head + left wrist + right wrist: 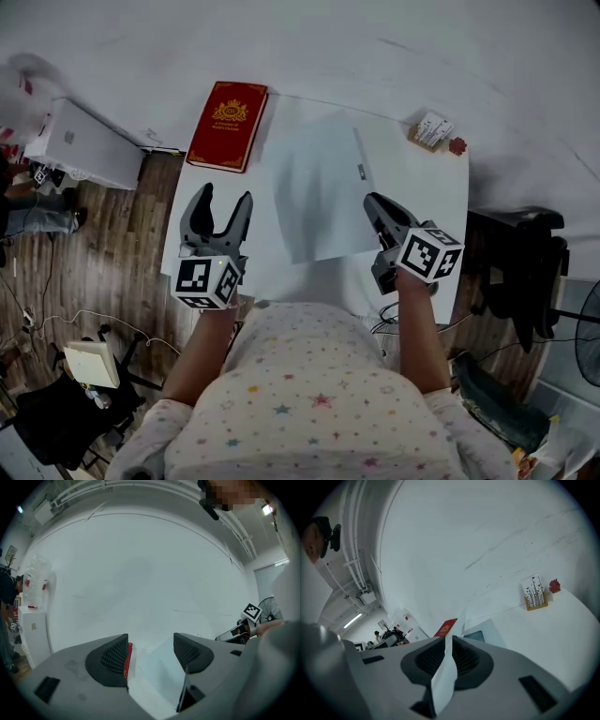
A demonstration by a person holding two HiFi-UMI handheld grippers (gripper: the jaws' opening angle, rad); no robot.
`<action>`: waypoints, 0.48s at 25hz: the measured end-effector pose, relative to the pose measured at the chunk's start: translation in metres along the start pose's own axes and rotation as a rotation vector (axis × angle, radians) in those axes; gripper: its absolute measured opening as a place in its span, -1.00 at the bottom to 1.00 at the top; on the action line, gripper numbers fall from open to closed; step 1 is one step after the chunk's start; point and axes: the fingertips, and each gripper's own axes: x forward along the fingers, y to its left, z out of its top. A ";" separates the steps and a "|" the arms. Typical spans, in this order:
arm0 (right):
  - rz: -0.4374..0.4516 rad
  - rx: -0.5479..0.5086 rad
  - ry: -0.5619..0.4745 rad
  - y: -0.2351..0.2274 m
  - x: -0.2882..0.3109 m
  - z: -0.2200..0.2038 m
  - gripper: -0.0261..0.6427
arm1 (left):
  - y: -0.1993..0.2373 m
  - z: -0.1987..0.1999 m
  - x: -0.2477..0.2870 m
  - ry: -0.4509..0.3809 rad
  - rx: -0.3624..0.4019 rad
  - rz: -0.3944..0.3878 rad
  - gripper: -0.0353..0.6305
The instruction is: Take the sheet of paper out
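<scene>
The sheet spreads over the mid-table, right of the book. The right gripper is clamped on its near right edge. The left gripper hangs wide open and empty, near left. The sheet looks thin, floppy and easily creased, so an edge grip and a gentle pull suit it.

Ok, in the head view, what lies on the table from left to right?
Red book, sheet of paper, wooden card holder, small red ornament.
</scene>
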 end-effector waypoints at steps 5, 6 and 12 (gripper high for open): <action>0.035 0.062 -0.030 0.008 0.001 0.006 -0.78 | 0.005 0.004 -0.005 -0.010 -0.004 0.011 -0.05; 0.047 0.066 -0.027 0.011 0.002 0.006 -0.78 | 0.006 0.004 -0.005 -0.013 -0.006 0.014 -0.05; 0.149 0.040 -0.002 0.040 0.006 0.007 -0.82 | 0.010 0.006 -0.009 -0.020 -0.012 0.028 -0.06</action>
